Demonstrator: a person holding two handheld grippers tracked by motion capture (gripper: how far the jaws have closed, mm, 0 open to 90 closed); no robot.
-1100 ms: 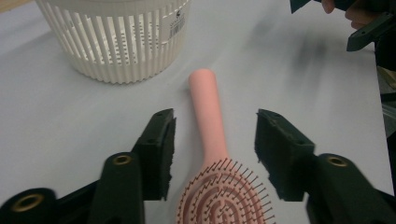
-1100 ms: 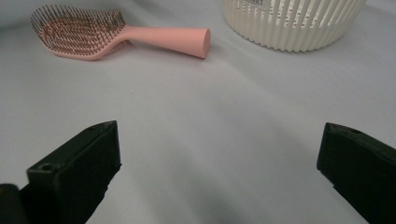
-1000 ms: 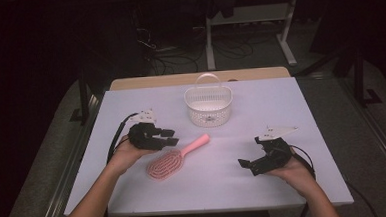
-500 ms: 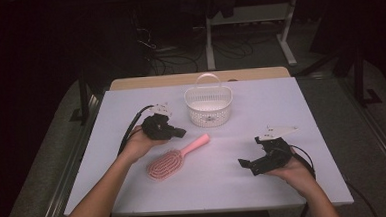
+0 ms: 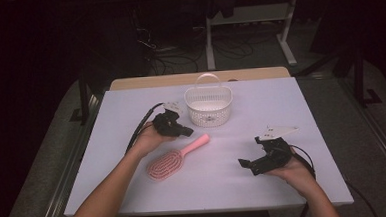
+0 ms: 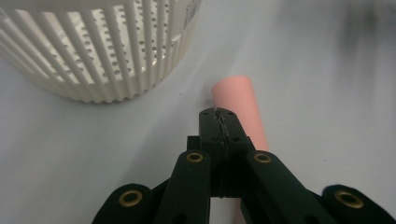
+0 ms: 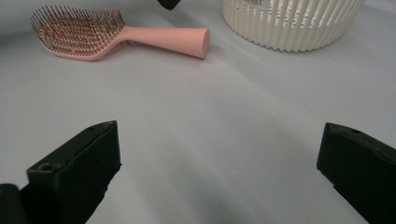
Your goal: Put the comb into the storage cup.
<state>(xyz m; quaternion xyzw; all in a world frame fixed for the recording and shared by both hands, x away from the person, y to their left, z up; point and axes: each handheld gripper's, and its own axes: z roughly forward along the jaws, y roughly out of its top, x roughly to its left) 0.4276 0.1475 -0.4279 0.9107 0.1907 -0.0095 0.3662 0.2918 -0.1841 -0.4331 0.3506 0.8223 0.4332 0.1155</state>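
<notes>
The left gripper [image 5: 181,130] hovers just above the handle end of the pink hairbrush [image 5: 174,158], its fingers pressed together with nothing between them — the brush lies flat on the white surface [image 5: 281,104], near the white basket [image 5: 209,105]. The right gripper [image 5: 256,163] rests well apart — fingers spread wide, empty.

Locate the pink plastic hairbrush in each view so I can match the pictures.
High view: pink plastic hairbrush lies left of centre, handle toward the white slotted plastic basket.
Left gripper view: its handle end runs under the shut left gripper, right of centre.
Right gripper view: upper left, bristles up.
Shared landmark: the basket, beside the handle tip.
</notes>
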